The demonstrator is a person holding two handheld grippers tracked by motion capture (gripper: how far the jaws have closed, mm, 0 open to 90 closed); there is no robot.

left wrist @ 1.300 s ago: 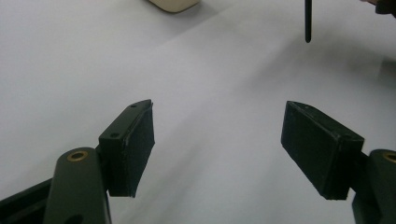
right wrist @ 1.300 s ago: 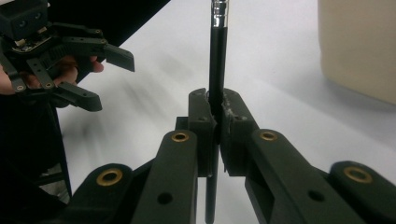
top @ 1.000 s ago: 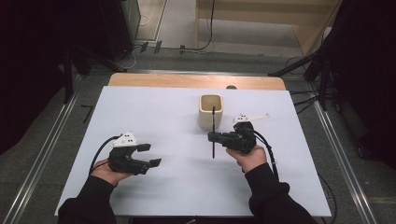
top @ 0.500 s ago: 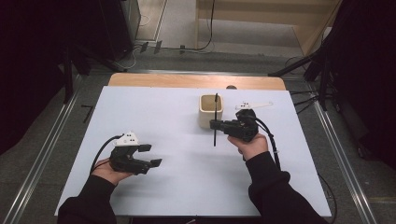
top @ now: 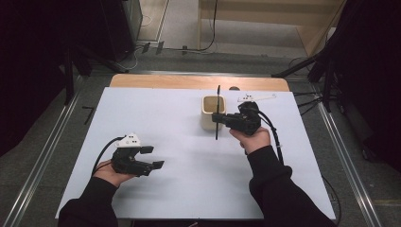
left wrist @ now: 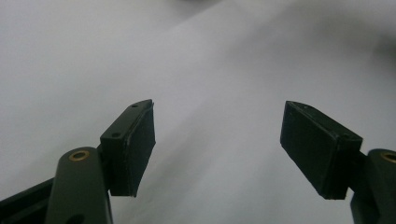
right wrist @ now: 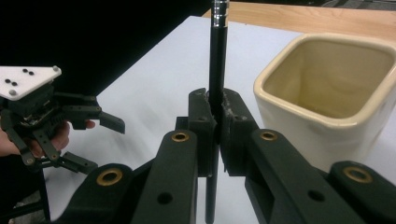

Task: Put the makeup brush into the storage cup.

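My right gripper (top: 220, 118) is shut on a thin black pen (top: 217, 109), which stands upright and lifted off the table, just right of a cream square cup (top: 211, 112). In the right gripper view the pen (right wrist: 217, 56) rises between the closed jaws of that gripper (right wrist: 216, 126), and the empty cup (right wrist: 327, 93) sits close at the right. My left gripper (top: 152, 157) rests low at the front left of the white table (top: 161, 123), jaws wide apart. In the left gripper view its pads (left wrist: 135, 144) frame bare white tabletop with nothing between them.
A wooden strip (top: 198, 82) runs along the table's far edge. A small white object (top: 257, 98) lies behind the right hand. Metal rails (top: 340, 151) flank the table, with cables and dark stands on the floor beyond. The left gripper (right wrist: 70, 126) appears off to the left in the right gripper view.
The right gripper has carried the pen up and away from me, toward the cup's right side. The left gripper has stayed where it was.
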